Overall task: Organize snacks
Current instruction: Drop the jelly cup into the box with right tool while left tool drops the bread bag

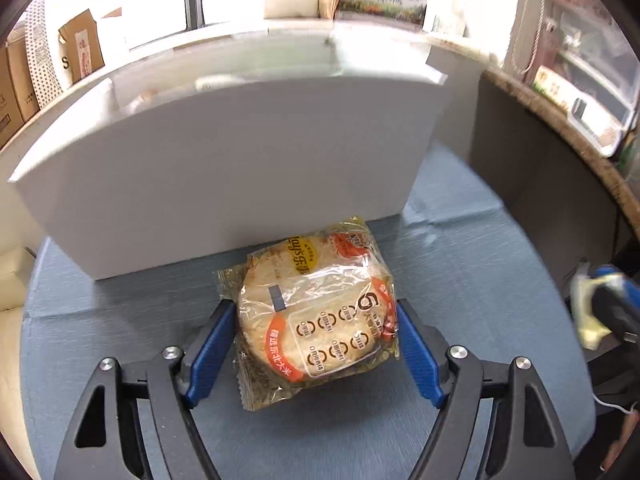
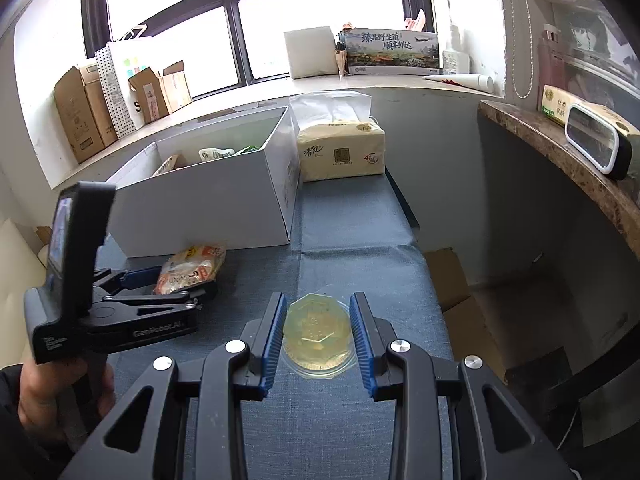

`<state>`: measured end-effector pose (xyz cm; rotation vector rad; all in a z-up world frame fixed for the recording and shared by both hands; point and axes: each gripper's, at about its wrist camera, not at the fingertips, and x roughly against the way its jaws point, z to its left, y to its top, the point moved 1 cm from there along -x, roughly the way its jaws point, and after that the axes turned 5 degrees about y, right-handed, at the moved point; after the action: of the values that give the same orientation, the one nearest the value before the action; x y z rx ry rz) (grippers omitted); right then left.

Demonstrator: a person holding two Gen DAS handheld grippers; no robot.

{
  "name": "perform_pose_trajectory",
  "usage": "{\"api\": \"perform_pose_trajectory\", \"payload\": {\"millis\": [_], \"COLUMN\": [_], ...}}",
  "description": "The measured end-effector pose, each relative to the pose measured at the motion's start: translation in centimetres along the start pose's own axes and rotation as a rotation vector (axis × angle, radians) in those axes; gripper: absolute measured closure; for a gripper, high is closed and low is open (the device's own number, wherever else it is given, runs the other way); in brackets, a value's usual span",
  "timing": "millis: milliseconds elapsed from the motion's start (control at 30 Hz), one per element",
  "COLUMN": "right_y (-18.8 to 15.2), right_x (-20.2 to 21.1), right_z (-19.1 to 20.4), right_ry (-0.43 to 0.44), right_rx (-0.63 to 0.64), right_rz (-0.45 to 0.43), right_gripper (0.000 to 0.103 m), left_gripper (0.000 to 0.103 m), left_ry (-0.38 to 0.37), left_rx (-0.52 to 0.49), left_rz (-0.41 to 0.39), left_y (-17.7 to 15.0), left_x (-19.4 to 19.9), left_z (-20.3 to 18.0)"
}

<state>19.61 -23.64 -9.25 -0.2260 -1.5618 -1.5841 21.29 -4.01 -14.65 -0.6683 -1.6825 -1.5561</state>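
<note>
A clear packet of rice crackers (image 1: 316,316) with orange labels lies on the blue cloth in front of the white box (image 1: 224,168). My left gripper (image 1: 314,312) straddles the packet, its blue pads at both sides and touching it. It also shows in the right wrist view (image 2: 172,284) with the packet (image 2: 190,268). My right gripper (image 2: 318,304) has its jaws around a round golden snack in clear wrap (image 2: 318,330) lying on the cloth, with small gaps on both sides. The white box (image 2: 208,200) holds several snack packets.
A pack of yellow tissues (image 2: 340,152) stands right of the box. A marble counter (image 2: 560,160) with a white-framed device runs along the right. Cardboard boxes (image 2: 92,116) and a printed carton (image 2: 390,54) sit on the window sill. The table edge drops off at right.
</note>
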Motion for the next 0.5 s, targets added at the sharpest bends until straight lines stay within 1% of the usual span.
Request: {"api": "perform_pose_trajectory", "payload": {"millis": [167,300,400,500], "right_y": [0.2,0.9,2.5,4.9], "right_x": [-0.1,-0.1,0.1,-0.3], "right_z": [1.3,2.8,4.2,6.0], "right_ry": [0.021,0.049,0.076,0.117], "right_rx": [0.021,0.054,0.08,0.119], "right_rz": [0.001,-0.008,-0.036,-0.065], "right_gripper": [0.067,0.067,0.067,0.067], "left_gripper": [0.021,0.021,0.021,0.021], "left_ry": [-0.036,-0.036,-0.029,-0.009], "left_rx": [0.026,0.052,0.071,0.096], "left_rz": [-0.082,-0.162,-0.202,-0.228], "left_y": [-0.7,-0.4,1.5,4.0], "left_x": [6.0,10.7,12.3,12.6], "left_z": [2.0,4.5,6.5,8.6]}}
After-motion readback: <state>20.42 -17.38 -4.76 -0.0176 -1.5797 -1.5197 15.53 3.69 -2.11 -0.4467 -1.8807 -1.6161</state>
